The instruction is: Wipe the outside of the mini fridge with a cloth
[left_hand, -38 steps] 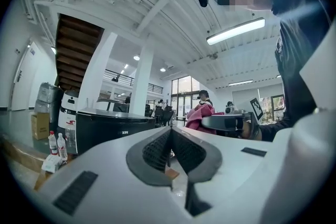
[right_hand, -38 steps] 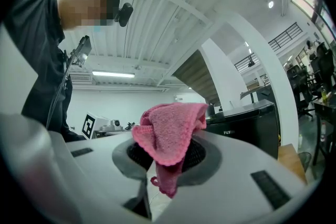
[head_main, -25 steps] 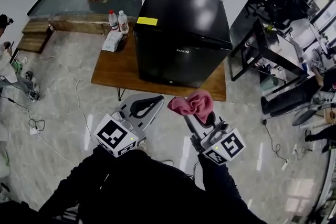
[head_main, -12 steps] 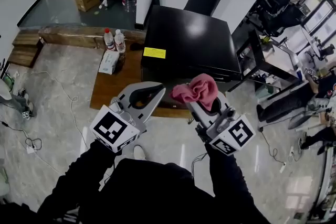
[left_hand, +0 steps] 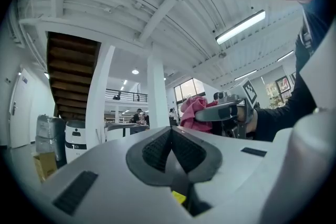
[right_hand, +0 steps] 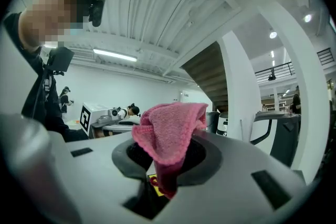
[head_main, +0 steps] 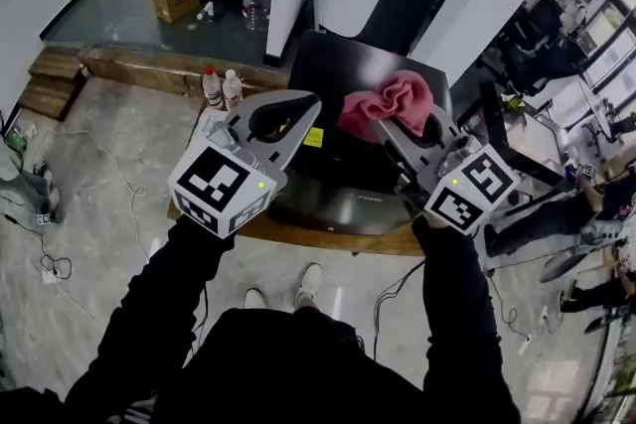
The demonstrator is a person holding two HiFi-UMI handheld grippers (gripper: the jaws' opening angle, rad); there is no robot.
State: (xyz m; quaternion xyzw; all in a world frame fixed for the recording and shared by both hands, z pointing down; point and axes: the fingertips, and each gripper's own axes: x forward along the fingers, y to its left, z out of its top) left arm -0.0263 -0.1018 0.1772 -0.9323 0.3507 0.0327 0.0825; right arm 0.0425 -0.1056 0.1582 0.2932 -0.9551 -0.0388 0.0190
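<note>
Gripping a crumpled pink cloth, the right claw is hovering over a black mini fridge bearing an illegible yellow label; left claw closed, empty.

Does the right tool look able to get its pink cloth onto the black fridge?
Likely yes: the right tool grips the pink cloth up over the fridge, and nothing shows between them.

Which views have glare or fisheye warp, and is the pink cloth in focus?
Head view: pale sheen on the glossy black mini fridge, edges bowed. Left gripper view: heavy fisheye, black corners, bright ceiling tube light. Right gripper view: same warp; pink terry cloth sharp.
</note>
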